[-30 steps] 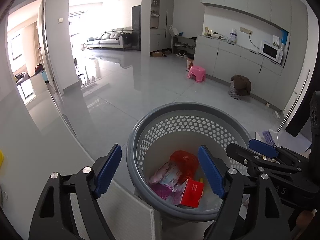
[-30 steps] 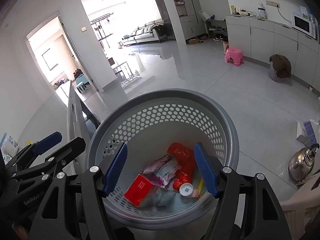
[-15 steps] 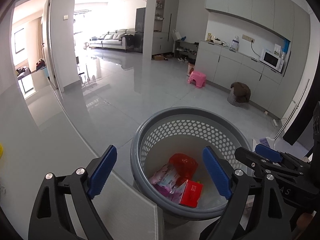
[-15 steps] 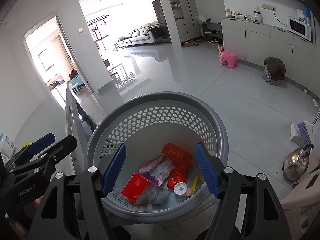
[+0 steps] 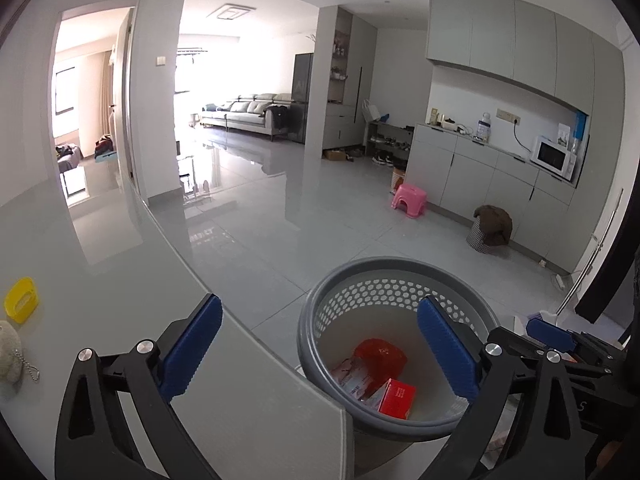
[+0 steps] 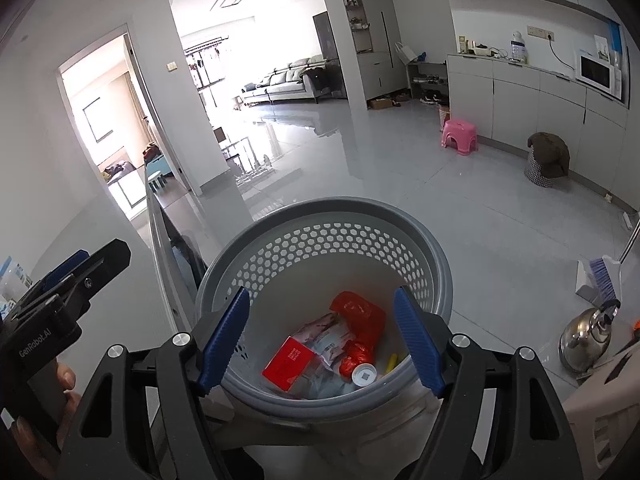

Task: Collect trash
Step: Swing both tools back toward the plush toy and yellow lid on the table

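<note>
A grey perforated trash basket (image 5: 384,265) (image 6: 328,209) stands on the floor beside the table's corner. It holds a red box (image 6: 288,362), a red plastic bag (image 6: 356,312), pink wrappers (image 5: 352,376) and a white-capped bottle (image 6: 363,374). My left gripper (image 5: 320,348) hangs over the table's corner and the basket's near rim; its jaws are opening wide and hold nothing. Directly above the basket, my right gripper (image 6: 322,342) is opening too, with only the trash far below between its pads. Each gripper shows in the other's view.
The grey glass table (image 5: 120,320) carries a yellow item (image 5: 21,300) and a plush keychain (image 5: 8,356). A metal kettle (image 6: 586,340) and a brush with dustpan (image 6: 600,280) stand to the right. A pink stool (image 5: 410,198) sits across the tiled floor.
Both grippers have risen and drawn back from the basket, which now looks smaller and lower. Both pairs of jaws have spread wider. The left view now shows more of the table.
</note>
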Action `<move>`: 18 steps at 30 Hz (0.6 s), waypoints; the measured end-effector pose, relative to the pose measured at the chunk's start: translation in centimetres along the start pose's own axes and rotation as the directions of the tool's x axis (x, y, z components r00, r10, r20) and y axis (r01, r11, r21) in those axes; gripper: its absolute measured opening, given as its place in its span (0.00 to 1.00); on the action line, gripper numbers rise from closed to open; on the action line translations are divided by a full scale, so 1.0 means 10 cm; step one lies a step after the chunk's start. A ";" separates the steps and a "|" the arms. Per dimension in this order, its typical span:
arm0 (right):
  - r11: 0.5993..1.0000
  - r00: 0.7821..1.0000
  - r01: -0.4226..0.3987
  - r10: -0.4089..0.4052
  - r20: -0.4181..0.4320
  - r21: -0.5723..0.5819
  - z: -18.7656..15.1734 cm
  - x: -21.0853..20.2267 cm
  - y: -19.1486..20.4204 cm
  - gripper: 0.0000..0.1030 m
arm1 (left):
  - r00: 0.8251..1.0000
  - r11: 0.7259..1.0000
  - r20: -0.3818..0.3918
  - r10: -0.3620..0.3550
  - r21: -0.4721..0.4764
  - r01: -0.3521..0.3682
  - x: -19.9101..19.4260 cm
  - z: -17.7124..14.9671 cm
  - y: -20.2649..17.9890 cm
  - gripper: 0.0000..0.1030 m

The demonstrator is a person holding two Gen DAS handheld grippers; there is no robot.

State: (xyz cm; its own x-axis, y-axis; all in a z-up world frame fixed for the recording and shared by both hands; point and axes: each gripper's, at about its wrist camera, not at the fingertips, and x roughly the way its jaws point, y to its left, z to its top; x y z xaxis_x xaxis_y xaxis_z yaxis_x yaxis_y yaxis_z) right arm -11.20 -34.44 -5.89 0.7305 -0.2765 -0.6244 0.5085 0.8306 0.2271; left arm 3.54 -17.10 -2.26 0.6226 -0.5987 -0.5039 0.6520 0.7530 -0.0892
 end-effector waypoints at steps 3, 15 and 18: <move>1.000 1.000 -0.020 0.020 0.001 -0.008 0.00 -0.01 0.09 0.72 | 0.999 0.999 0.017 0.051 -0.014 -0.051 -0.12 -0.01 0.14 0.94; 0.980 0.990 -0.139 0.139 -0.010 -0.140 0.04 -0.02 0.77 0.75 | 0.957 0.953 0.059 0.283 -0.134 -0.273 -0.67 -0.10 0.94 0.94; 0.966 0.984 -0.180 0.176 -0.037 -0.187 0.02 0.05 1.03 0.75 | 0.937 0.930 0.064 0.344 -0.163 -0.330 -0.83 -0.13 1.16 0.94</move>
State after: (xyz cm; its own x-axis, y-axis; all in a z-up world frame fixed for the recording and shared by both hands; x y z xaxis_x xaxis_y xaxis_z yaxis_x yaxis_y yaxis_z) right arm -5.51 -26.06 -3.72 0.7911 -0.1074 -0.6022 0.2743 0.9422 0.1923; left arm 5.39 -3.05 -0.27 0.8350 -0.3195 -0.4480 0.3300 0.9423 -0.0569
